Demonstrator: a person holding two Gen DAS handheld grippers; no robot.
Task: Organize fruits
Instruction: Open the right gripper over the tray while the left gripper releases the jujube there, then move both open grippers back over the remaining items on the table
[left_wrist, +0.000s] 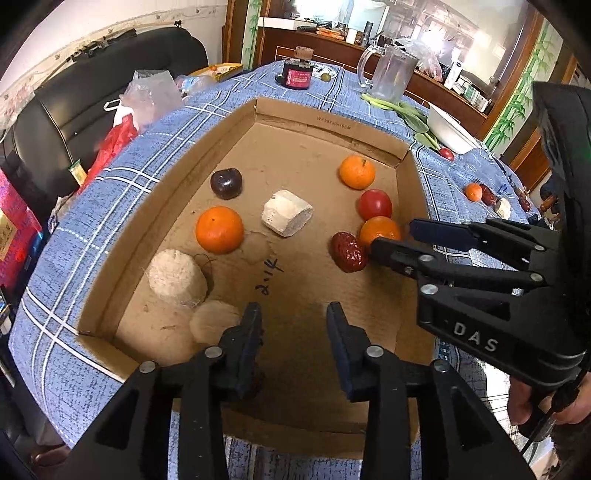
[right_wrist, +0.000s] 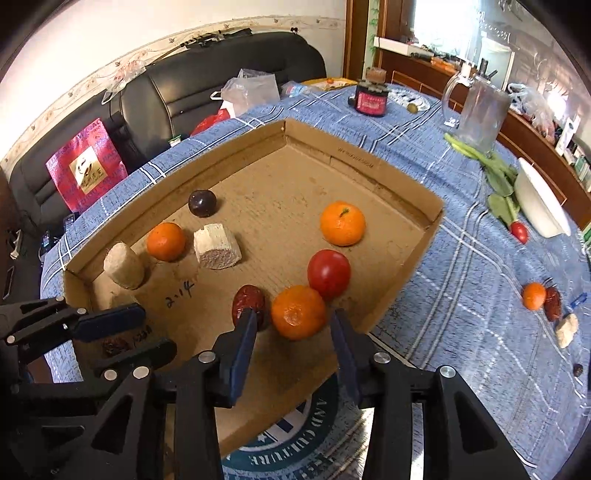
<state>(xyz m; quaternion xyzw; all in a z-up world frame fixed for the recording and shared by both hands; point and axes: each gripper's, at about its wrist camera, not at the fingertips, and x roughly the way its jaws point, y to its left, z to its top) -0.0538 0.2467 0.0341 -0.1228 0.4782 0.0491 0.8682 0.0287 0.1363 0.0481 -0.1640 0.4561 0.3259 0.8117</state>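
just ahead of the right gripper (right_wrist: 293, 339), between its parted jaws, an orange (right_wrist: 298, 312) sits in the cardboard box (right_wrist: 402, 184), no pad pressing it that can be seen. the left gripper (left_wrist: 293, 325) is open too, and a dark date (right_wrist: 114, 346) lies at its tips. the orange could get nudged into the tomato (right_wrist: 328, 272) and red date (right_wrist: 249, 301) touching it. counted inside: three oranges, one tomato, one plum (right_wrist: 202, 202), two dates, two pale chunks.

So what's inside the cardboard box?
Cardboard box: three oranges, a tomato, a plum, a red date, two pale chunks. Another date sits partly hidden behind the left hand-held gripper.
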